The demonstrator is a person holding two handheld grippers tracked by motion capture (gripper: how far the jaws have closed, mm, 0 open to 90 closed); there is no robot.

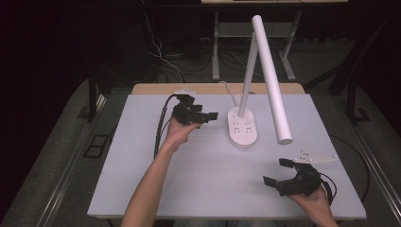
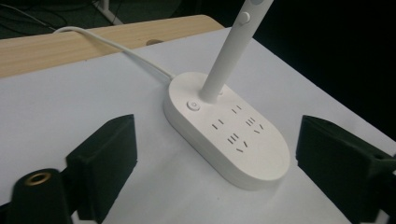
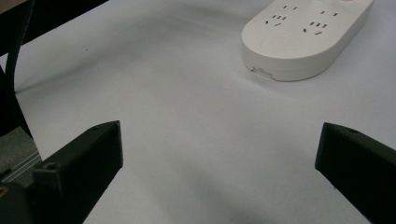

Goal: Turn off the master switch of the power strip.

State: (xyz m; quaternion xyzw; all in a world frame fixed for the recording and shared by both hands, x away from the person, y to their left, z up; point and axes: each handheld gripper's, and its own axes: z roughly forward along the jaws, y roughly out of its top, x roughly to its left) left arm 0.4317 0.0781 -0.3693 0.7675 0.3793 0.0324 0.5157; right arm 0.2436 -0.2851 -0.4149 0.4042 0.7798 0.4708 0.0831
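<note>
While both my left gripper (image 1: 208, 117) and right gripper (image 1: 279, 171) gape empty, a careless swing could topple the lamp (image 1: 243, 126).

Spread tongs (image 3: 219, 172) facing lamp base (image 3: 303, 39)

Lamp (image 1: 265, 71): in left gripper view its stem (image 2: 229, 51) is cut by the top edge, head out of frame. In right gripper view the base (image 3: 299, 42) is cut at top right, so the stem foot and button are out of pic. Cord (image 2: 116, 46) runs off the far table edge; its end can't be traced among the floor cables in high view.

Socket slots on the base too small to count in high view.

Right hand (image 1: 316, 203) cut by bottom edge; forearm out of frame. Left gripper (image 1: 201, 117): palm covers its body, jaw tips dark, gap hard to read from above. Both gripper views crop their own jaws at bottom.
</note>
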